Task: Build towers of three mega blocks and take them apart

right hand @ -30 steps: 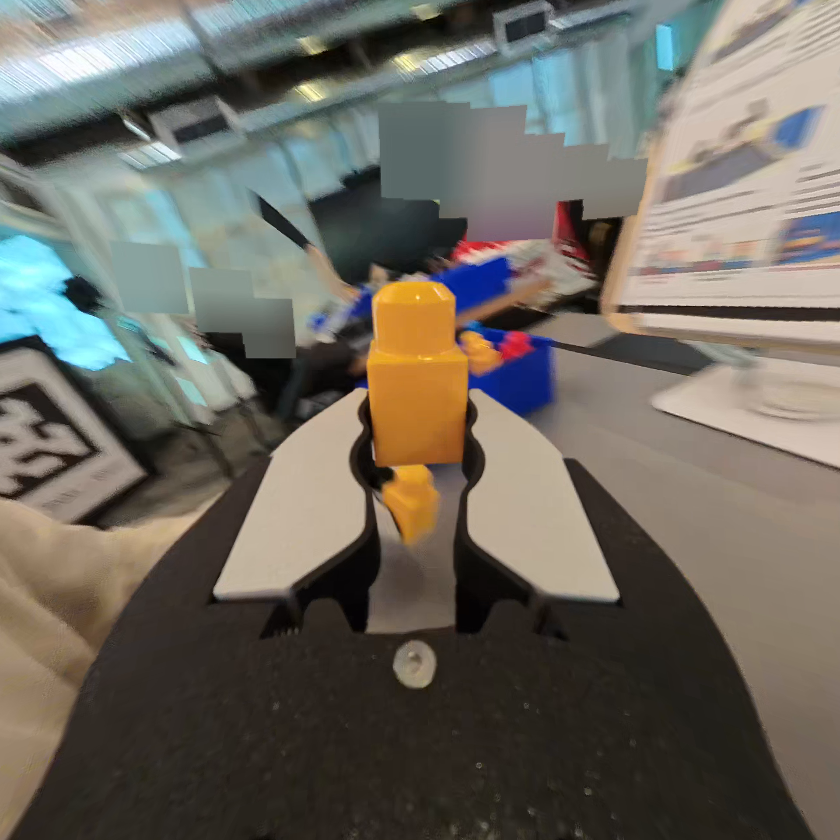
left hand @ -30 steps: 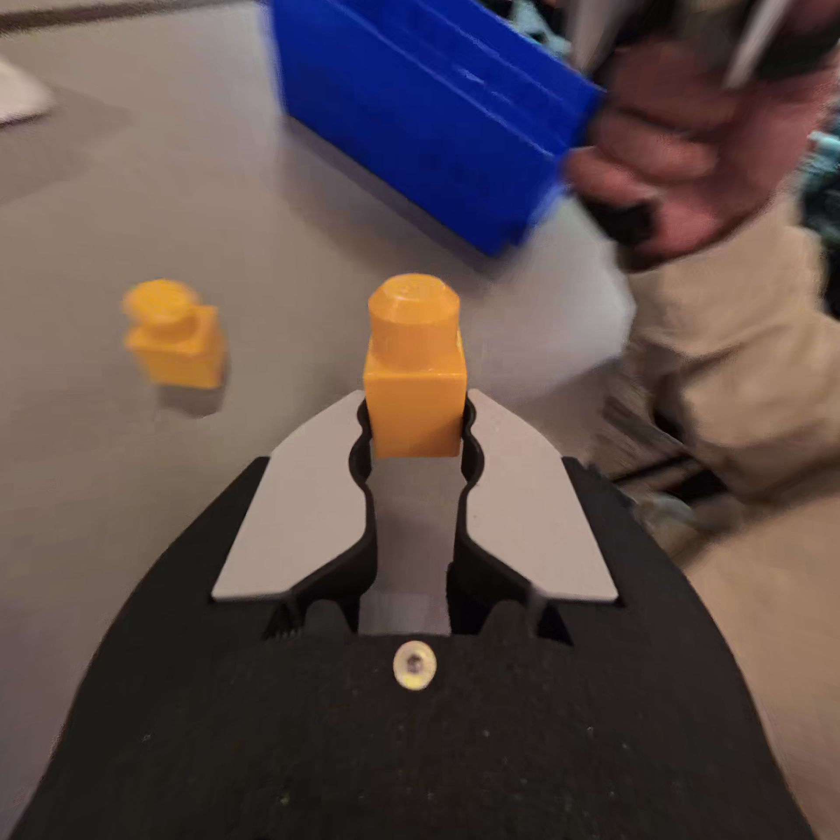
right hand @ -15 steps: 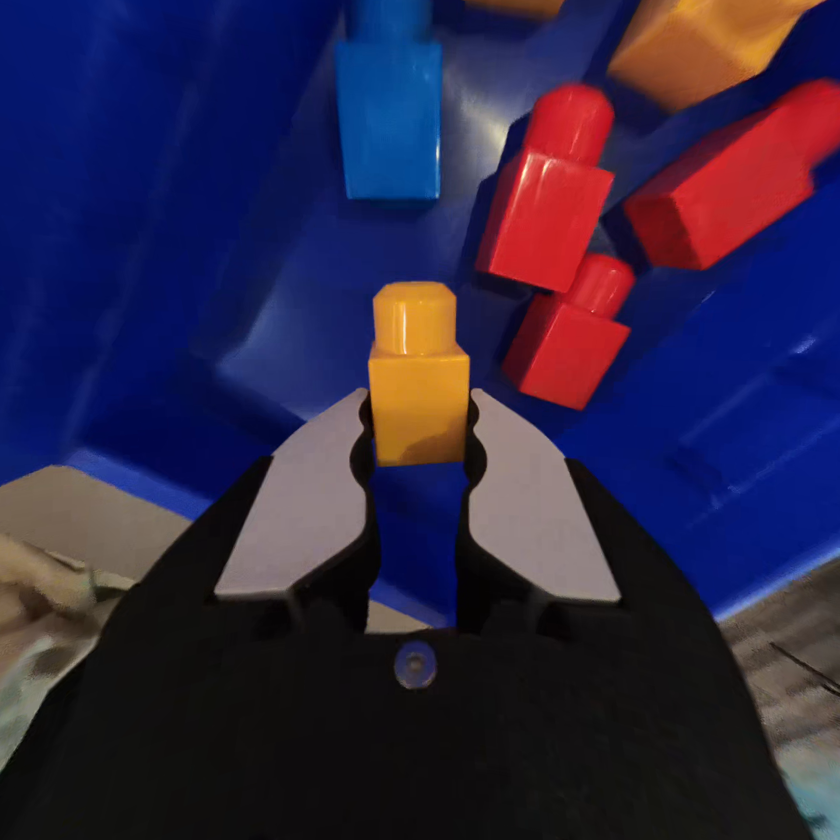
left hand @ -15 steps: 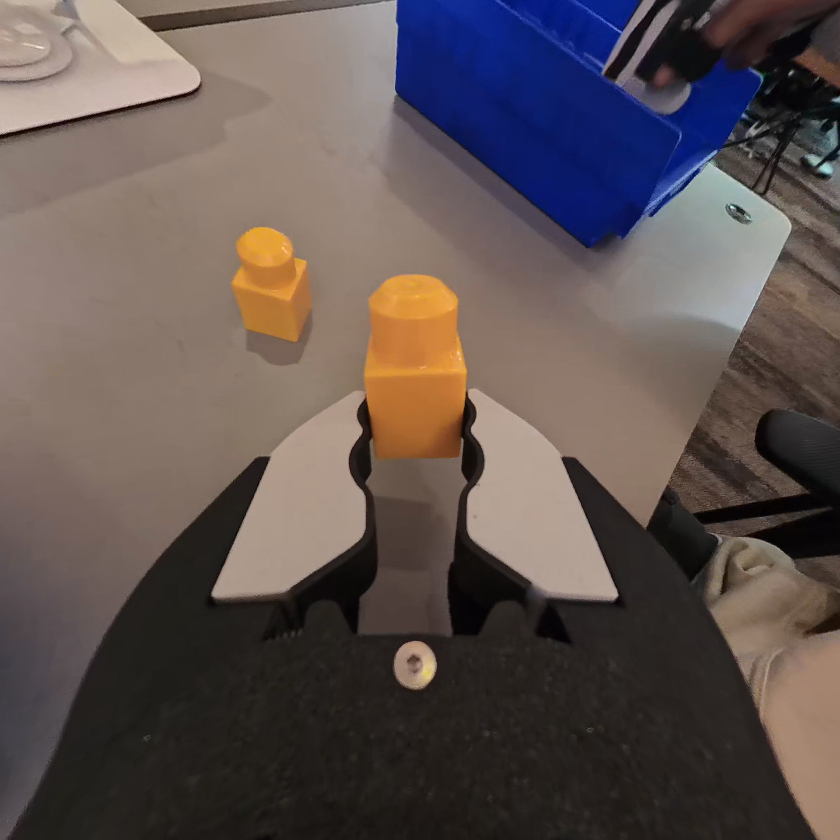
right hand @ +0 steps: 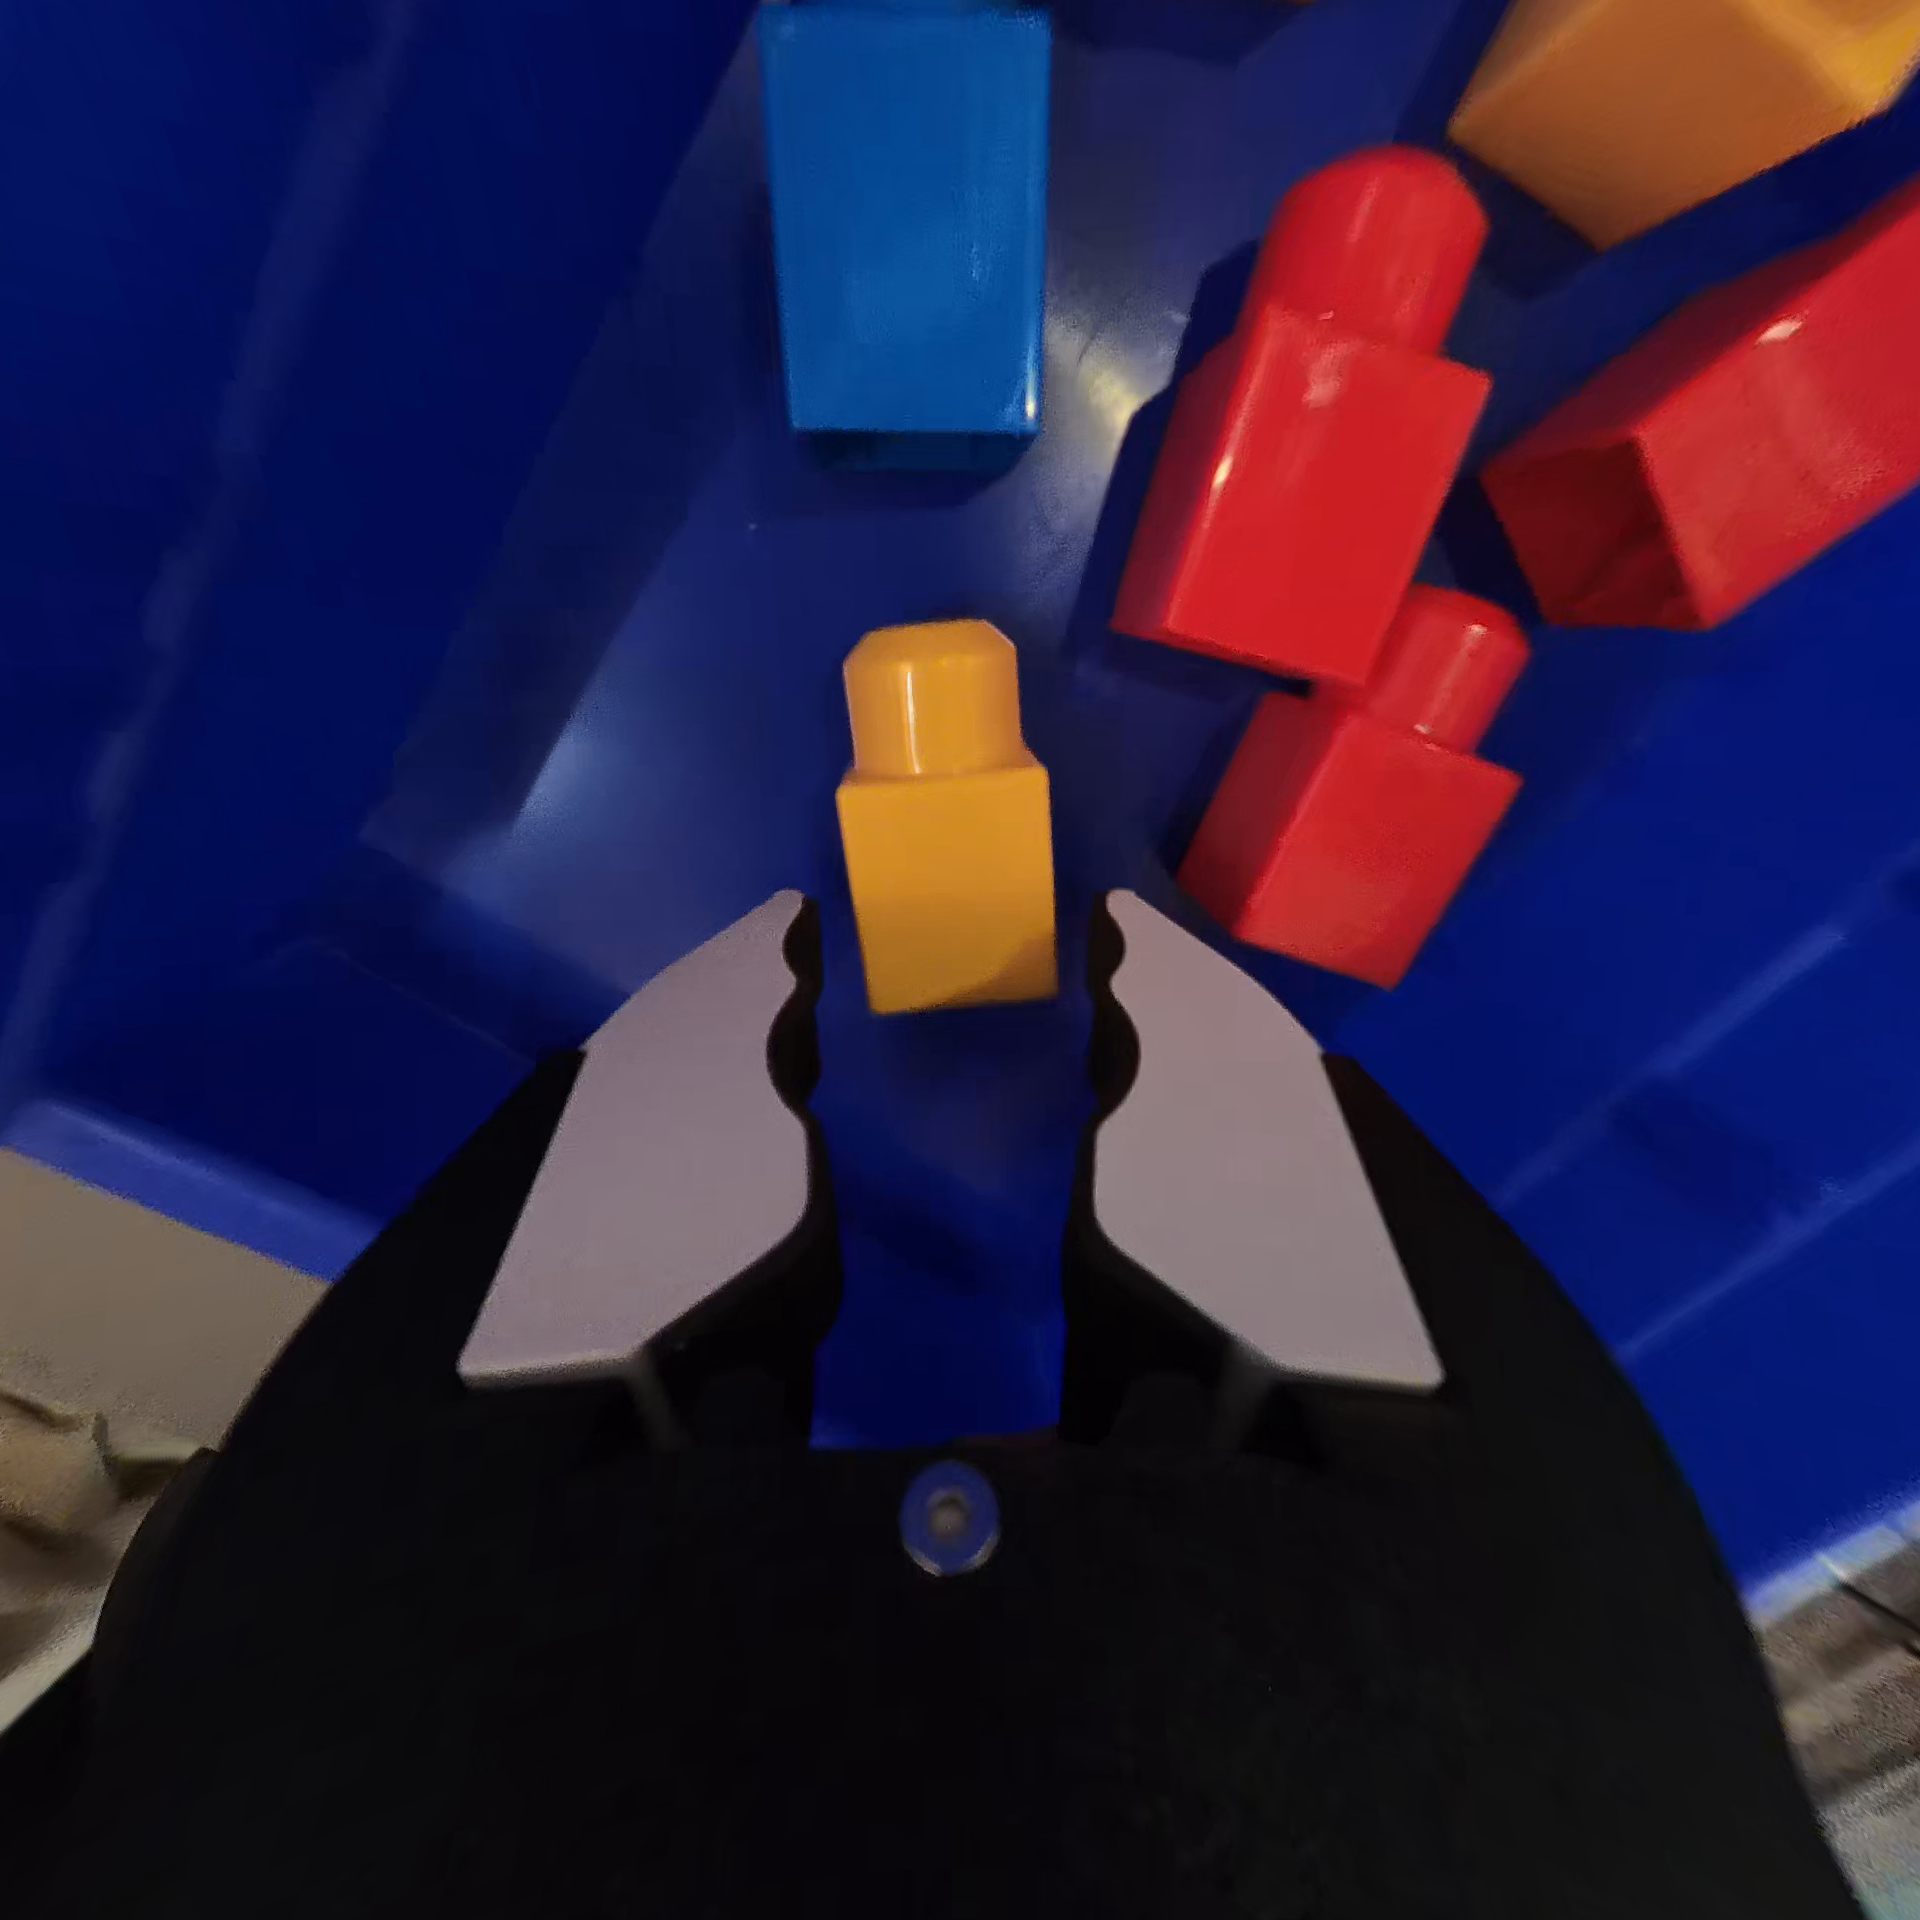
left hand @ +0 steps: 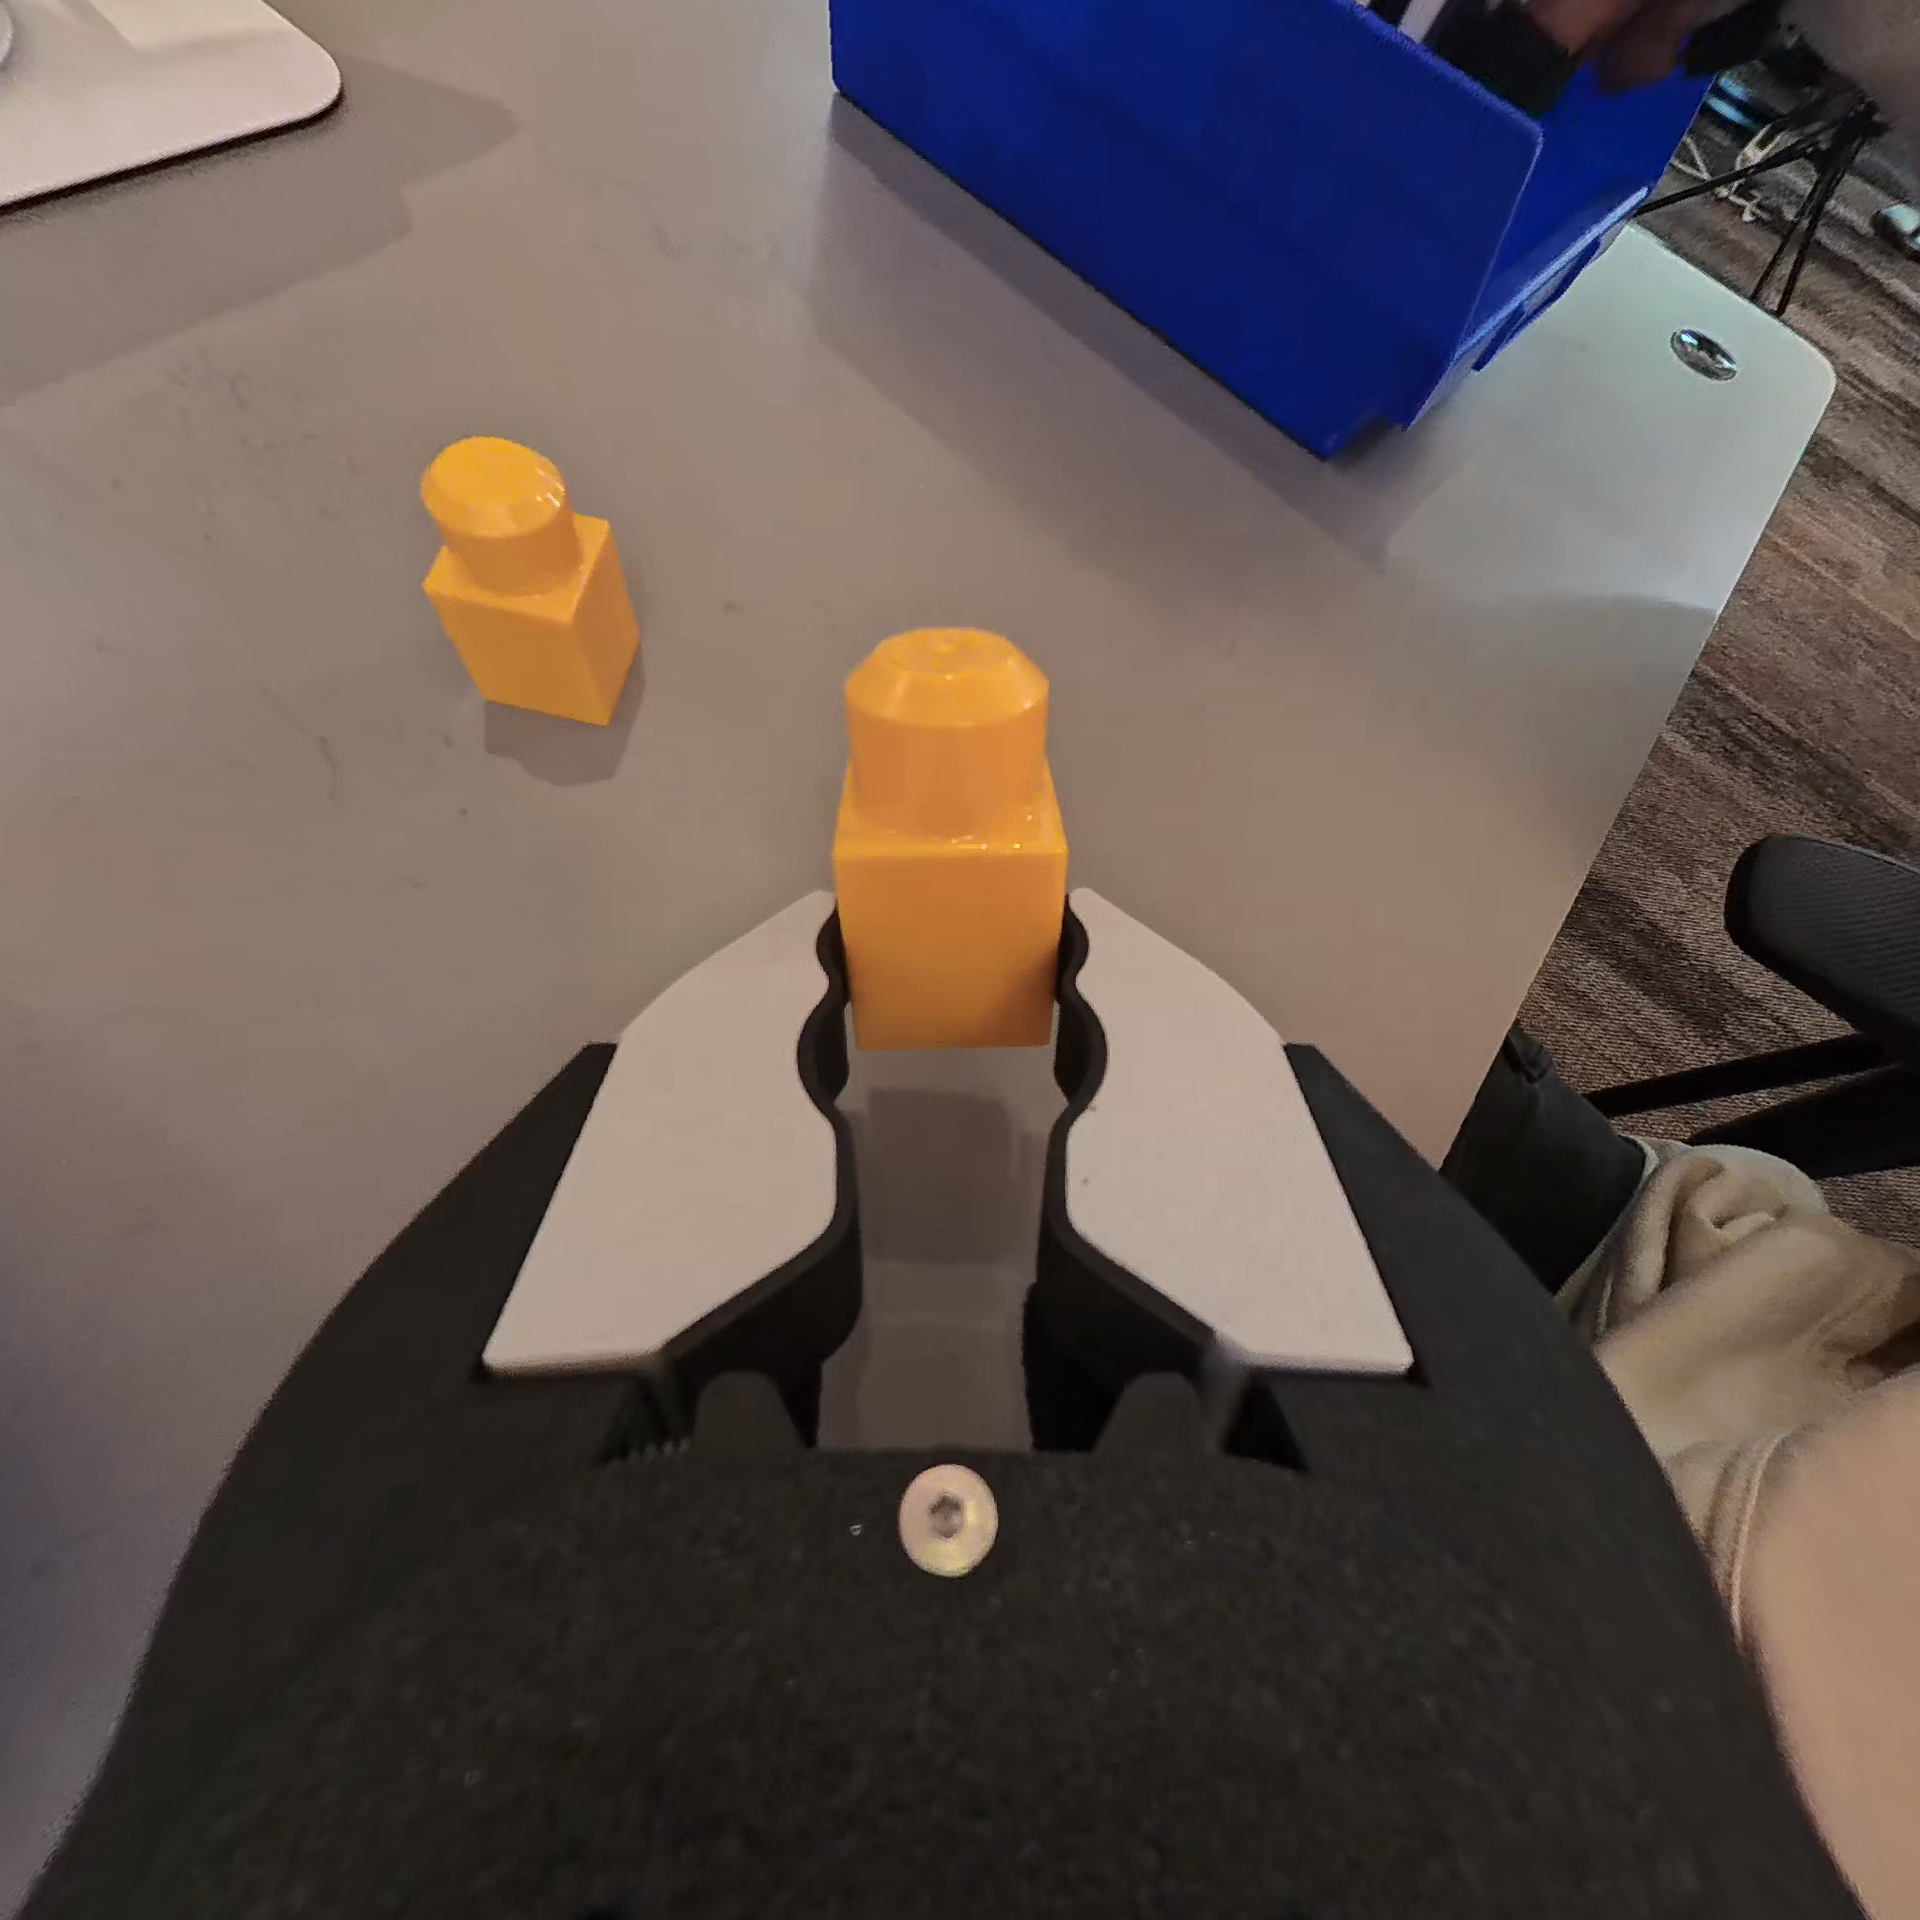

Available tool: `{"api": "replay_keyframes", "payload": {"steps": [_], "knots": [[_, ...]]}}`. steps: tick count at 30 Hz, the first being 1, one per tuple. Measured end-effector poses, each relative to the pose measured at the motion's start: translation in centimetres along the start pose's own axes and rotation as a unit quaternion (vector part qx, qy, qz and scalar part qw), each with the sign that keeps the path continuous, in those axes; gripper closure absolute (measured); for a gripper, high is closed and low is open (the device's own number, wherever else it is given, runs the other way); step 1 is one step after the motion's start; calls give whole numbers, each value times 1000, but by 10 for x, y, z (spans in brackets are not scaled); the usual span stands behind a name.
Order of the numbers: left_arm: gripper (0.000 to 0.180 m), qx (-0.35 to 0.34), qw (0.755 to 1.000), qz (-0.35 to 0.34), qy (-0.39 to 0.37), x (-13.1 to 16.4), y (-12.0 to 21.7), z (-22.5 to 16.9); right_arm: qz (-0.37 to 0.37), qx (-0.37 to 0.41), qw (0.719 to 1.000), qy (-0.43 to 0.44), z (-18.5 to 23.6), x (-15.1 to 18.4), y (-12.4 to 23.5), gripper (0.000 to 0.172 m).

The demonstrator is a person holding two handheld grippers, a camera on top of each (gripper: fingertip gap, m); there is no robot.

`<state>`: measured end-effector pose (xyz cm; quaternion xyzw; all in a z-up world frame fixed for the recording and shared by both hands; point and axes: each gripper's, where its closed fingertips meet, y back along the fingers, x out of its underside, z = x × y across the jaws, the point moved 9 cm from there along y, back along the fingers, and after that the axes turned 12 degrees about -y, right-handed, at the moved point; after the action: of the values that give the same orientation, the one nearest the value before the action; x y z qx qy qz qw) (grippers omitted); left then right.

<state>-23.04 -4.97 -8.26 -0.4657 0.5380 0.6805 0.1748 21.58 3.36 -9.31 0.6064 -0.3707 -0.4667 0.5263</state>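
Observation:
My left gripper (left hand: 948, 940) is shut on an orange mega block (left hand: 948, 862), stud up, above the grey table (left hand: 260, 935). A second orange block (left hand: 525, 597) stands on the table to the front left. My right gripper (right hand: 951, 935) is open over the inside of the blue bin (right hand: 312, 520). An orange block (right hand: 945, 831) is between its fingers with a gap on both sides, free of the pads. In the left wrist view the blue bin (left hand: 1195, 187) stands at the far right of the table.
In the bin lie a blue block (right hand: 904, 239), three red blocks (right hand: 1309, 436) and another orange block (right hand: 1683, 104). A white mat (left hand: 135, 94) lies at the table's far left. The table edge (left hand: 1662, 727) runs on the right, with a chair (left hand: 1829, 956) beyond.
My right gripper swung from over the table into the bin, then opened and let go of its orange block. My left gripper kept its block and moved little.

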Motion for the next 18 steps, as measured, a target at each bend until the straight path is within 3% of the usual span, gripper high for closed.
{"api": "replay_keyframes", "payload": {"steps": [1,4,8,12,18], "knots": [[144,-2,1000,1,0,1,0,1,-27,2,1000,-7,1,3,10,120],[144,-12,1000,2,3,4,0,6,-159,-7,987,-22,24,17,60,114],[144,-23,1000,-5,11,5,-3,13,-345,-126,930,13,116,37,108,119],[144,-42,999,17,1,12,-10,16,-378,-190,906,31,212,26,78,116],[144,-62,998,16,5,14,0,23,-350,-140,926,-31,288,-46,3,110]]}}
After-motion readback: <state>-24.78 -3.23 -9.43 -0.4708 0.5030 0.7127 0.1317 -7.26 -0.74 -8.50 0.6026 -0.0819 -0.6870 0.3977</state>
